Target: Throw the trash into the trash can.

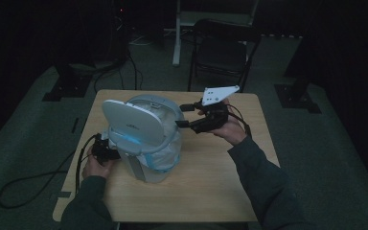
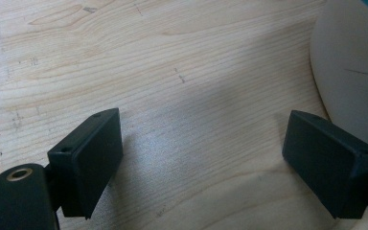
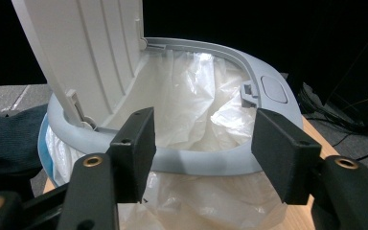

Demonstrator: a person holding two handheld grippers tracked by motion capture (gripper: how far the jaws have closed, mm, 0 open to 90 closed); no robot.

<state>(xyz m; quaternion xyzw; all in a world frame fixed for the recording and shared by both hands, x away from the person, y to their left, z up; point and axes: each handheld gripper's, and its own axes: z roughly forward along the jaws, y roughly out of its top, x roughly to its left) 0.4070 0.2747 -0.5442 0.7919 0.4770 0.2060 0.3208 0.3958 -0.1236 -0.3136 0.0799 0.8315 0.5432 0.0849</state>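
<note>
Holding your right gripper (image 1: 185, 115) at the far-right rim of the pale grey plastic bin (image 1: 143, 139) mid-table, jaws spread and empty over its white liner bag (image 3: 191, 96), you kept your left gripper (image 2: 201, 158) open beside its near-left base, apparently to steady it.

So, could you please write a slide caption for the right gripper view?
Open right gripper facing the grey rim of a lidded bin lined with a plastic bag.

A light wooden table (image 1: 206, 191) carried a white lidded bin (image 1: 141, 136) lined with a plastic bag (image 3: 191, 105).
</note>
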